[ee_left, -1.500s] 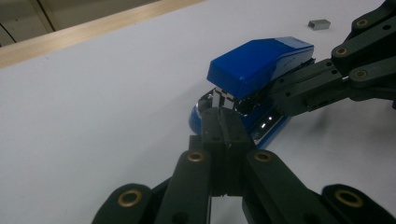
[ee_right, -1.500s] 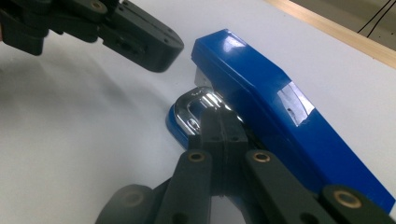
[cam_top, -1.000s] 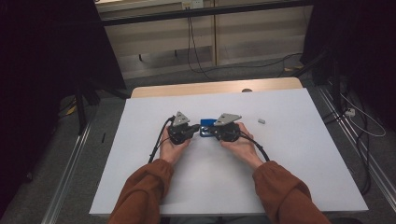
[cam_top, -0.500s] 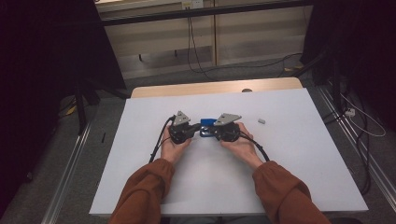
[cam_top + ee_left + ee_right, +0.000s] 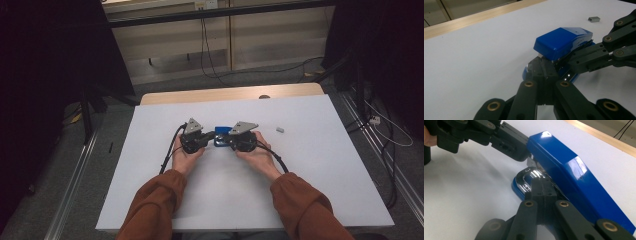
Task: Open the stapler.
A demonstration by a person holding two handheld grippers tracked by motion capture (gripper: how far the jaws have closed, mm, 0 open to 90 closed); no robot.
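both grippers, left [image 5: 206, 140] and right [image 5: 225, 141], pressed together against glossy blue plastic stapler [image 5: 220, 137]; mid white table [image 5: 320, 165], far from edges; small grey staple block [image 5: 280, 129] apart.

Your high view looks forward and down from above your side of the table [image 5: 320, 200], at a distance, taking in floor and cabinets beyond. Your left gripper view sits low and close, facing the blue stapler [image 5: 564, 42] along its own jaws. Your right gripper view faces it from the opposite side, closer. All three views share the stapler and surrounding tabletop.
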